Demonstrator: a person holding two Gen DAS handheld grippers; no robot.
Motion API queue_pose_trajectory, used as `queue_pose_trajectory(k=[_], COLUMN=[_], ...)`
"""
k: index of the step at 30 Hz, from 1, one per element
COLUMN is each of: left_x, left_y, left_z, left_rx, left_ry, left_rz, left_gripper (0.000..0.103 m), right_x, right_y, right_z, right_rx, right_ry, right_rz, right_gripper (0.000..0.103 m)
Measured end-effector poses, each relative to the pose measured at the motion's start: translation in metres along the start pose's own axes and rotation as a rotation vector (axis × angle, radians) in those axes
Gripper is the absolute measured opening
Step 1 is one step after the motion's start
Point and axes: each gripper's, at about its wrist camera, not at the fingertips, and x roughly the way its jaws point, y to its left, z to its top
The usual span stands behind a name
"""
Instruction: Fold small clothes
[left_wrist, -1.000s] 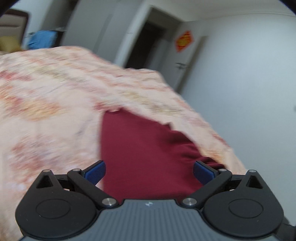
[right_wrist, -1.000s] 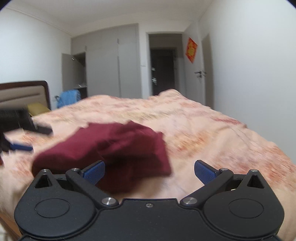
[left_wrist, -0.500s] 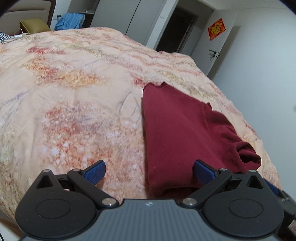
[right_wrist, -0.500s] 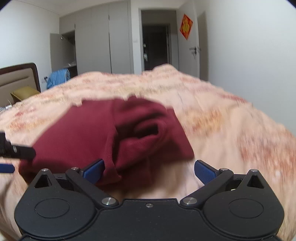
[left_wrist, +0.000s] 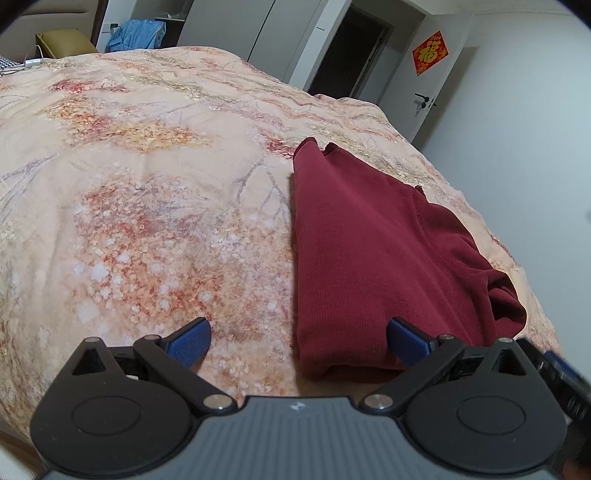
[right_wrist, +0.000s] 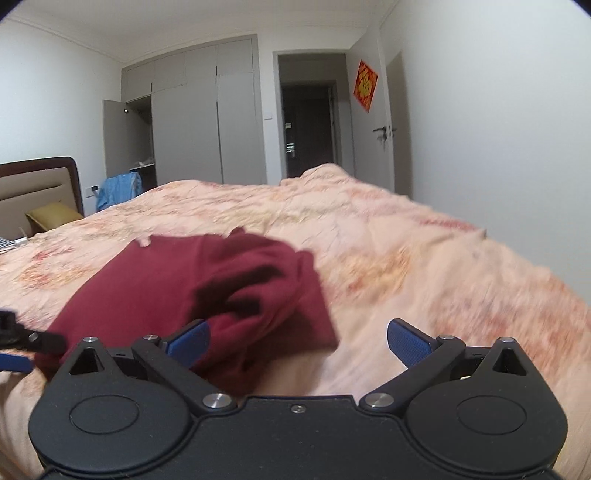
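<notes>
Moved: both hand-held grippers pulled back a bit since half a second ago, garment looks the same
Garment (left_wrist: 369, 258): dark red, folded, flat on the bed (left_wrist: 147, 184), bunched at its 3 o'clock end
Left hand-held gripper (left_wrist: 299, 338): jaws wide apart, holding nothing, right pad over the garment's near edge
Right hand-held gripper (right_wrist: 298, 339): also wide, empty, garment (right_wrist: 192, 280) at 10 o'clock
Blur: right view is smeared

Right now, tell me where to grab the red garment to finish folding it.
Probably the bunched end of the red garment, coming from the right with the open right gripper. That end lies crumpled, while the rest lies flat on the bedspread.
</notes>
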Motion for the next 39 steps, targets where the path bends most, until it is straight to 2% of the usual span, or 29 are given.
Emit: queue_pose_trajectory(k=[3,5,7,8,9,11,13,16,19,22,24,26,28,32,35,39], left_x=[0.0,0.0,0.0,0.0,0.0,0.0,0.0,0.0,0.0,0.0,0.0,0.0,0.0,0.0,0.0,-0.001], left_y=[0.0,0.0,-0.001,0.0,0.0,-0.001,-0.001,-0.001,0.0,-0.001,-0.001,-0.001,-0.001,-0.002,-0.002,-0.002], left_z=[0.0,0.0,0.0,0.0,0.0,0.0,0.0,0.0,-0.001,-0.002,-0.002,-0.003,-0.003,-0.003,-0.003,-0.004], left_rx=[0.0,0.002,0.003,0.002,0.002,0.002,0.003,0.006,0.007,0.012,0.017,0.019,0.016,0.02,0.021,0.026], left_ry=[0.0,0.0,0.001,0.001,0.001,0.0,0.001,0.004,0.003,0.001,0.0,-0.001,0.0,-0.003,0.0,0.005], left_rz=[0.0,0.002,0.004,0.002,0.003,0.004,0.006,0.007,0.008,0.012,0.014,0.012,0.013,0.016,0.016,0.015], left_gripper=[0.103,0.103,0.103,0.103,0.103,0.103,0.103,0.103,0.103,0.103,0.103,0.103,0.103,0.103,0.103,0.103], right_x=[0.012,0.021,0.029,0.033,0.037,0.044,0.046,0.033,0.024,0.029,0.027,0.021,0.015,0.016,0.032,0.056], right_y=[-0.002,-0.002,0.001,0.003,0.005,0.01,0.014,0.022,0.026,0.019,0.013,0.009,0.007,0.006,0.008,0.018], right_z=[0.009,0.015,0.02,0.022,0.023,0.022,0.02,0.014,0.004,-0.006,-0.005,0.0,0.007,0.02,0.024,0.019], right_rx=[-0.046,-0.089,-0.121,-0.139,-0.156,-0.177,-0.194,-0.271,-0.347,-0.32,-0.277,-0.245,-0.23,-0.226,-0.24,-0.322], right_ry=[0.003,0.01,0.025,0.031,0.04,0.07,0.081,0.022,-0.012,0.051,0.054,0.026,-0.011,-0.061,-0.031,0.079], right_rz=[-0.027,-0.023,-0.006,0.004,0.015,0.042,0.06,0.028,-0.013,0.002,0.014,0.023,0.039,0.065,0.072,0.089], right_gripper=[0.087,0.075,0.068,0.058,0.052,0.032,0.018,0.01,0.009,0.009,0.014,0.028,0.035,0.036,0.036,0.034])
